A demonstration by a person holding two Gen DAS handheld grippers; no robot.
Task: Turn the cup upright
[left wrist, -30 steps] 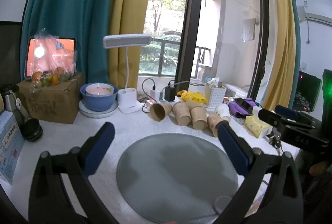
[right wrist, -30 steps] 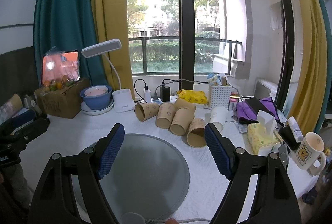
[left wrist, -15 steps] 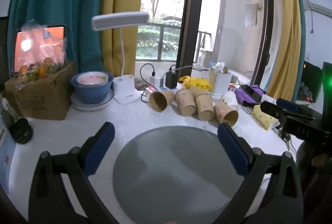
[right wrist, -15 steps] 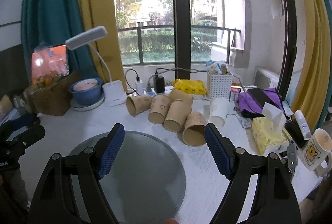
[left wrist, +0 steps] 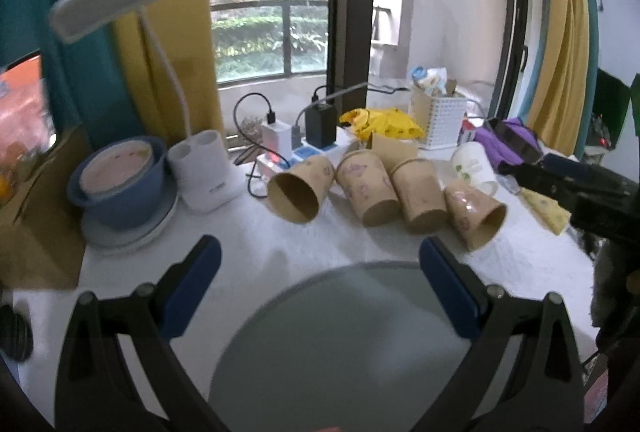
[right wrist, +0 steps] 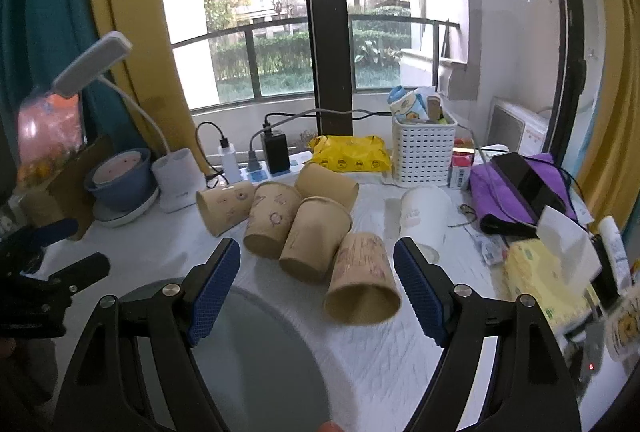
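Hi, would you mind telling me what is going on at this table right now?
A person holds a two-finger gripper in each hand over a cluttered white table. Several brown paper cups lie on their sides beyond a round grey mat; none has been stood up yet. The right gripper is open, its jaws framing the nearest cup, whose mouth faces the camera, without touching it. The left gripper is open too, holding nothing, above the mat.

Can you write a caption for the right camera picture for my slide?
Open right tongs reach toward the nearest tipped-over brown paper cup on the white table.
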